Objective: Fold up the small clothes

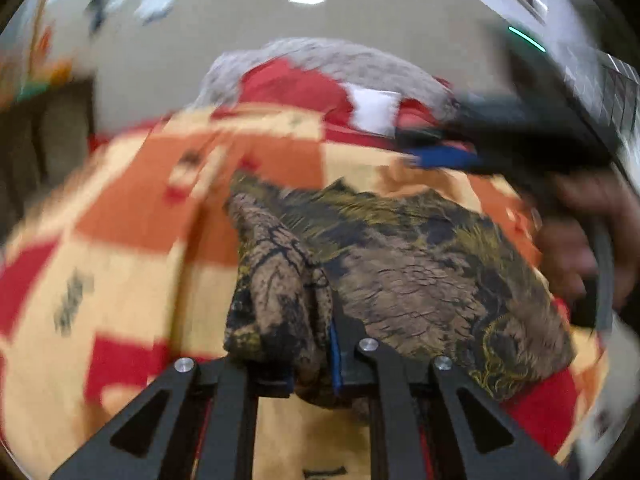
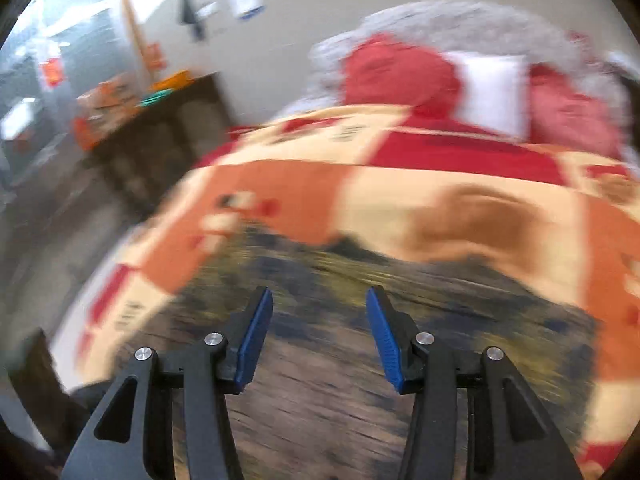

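Now left claw [image 1: 312, 364] pinches a bunched edge of the patterned garment [image 1: 420, 264] on the bed [image 1: 120, 280]; right claw [image 2: 320, 332] gapes empty above it; next, probably carry that edge across.

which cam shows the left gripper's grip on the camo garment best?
Left wrist: the left gripper is shut on a bunched fold of the camo garment. Right wrist shows only blurred cloth under the open right gripper.

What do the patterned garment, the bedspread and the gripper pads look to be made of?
Garment: thin woven or knit cloth, matte; it bunches into soft folds where the left gripper pinches it.
Bedspread: printed fabric, possibly fleece, matte; blur hides the weave.
Pads on the right gripper: blue, ribbed, probably rubber or soft plastic.
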`<state>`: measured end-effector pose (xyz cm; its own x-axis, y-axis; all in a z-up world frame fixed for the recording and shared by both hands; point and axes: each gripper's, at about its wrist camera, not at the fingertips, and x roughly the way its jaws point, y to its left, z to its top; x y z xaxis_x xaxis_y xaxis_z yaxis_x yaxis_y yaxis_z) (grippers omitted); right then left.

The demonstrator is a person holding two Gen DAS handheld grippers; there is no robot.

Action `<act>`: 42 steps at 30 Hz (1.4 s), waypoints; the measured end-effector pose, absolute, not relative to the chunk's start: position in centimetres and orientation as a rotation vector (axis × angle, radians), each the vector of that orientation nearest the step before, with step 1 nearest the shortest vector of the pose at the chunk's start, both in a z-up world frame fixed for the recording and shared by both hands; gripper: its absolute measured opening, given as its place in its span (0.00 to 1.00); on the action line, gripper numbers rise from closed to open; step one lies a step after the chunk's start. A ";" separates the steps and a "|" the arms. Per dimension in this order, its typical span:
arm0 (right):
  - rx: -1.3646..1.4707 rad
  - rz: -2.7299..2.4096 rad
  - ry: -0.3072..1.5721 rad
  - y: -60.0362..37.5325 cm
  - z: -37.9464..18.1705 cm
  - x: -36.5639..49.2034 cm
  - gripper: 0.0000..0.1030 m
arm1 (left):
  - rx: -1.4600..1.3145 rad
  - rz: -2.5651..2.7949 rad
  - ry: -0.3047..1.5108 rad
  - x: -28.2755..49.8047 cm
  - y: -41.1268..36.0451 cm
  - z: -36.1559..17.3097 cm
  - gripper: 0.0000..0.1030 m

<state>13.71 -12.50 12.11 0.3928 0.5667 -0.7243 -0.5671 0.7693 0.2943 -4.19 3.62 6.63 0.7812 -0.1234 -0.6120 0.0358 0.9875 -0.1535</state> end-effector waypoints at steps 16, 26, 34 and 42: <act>-0.249 0.852 1.117 -0.4 9.6 18.8 0.54 | 0.015 -0.219 0.597 -3.8 -0.6 8.7 0.12; -0.293 0.770 1.046 -3.0 10.5 20.0 0.16 | -0.003 -0.301 0.587 -4.5 -1.7 10.2 0.12; -0.232 0.699 1.036 -11.7 12.8 20.5 0.16 | 0.059 -0.458 0.602 -4.9 -6.6 11.3 0.12; -0.196 0.571 1.088 -22.5 11.8 20.3 0.16 | 0.168 -0.657 0.615 -5.9 -15.4 11.3 0.07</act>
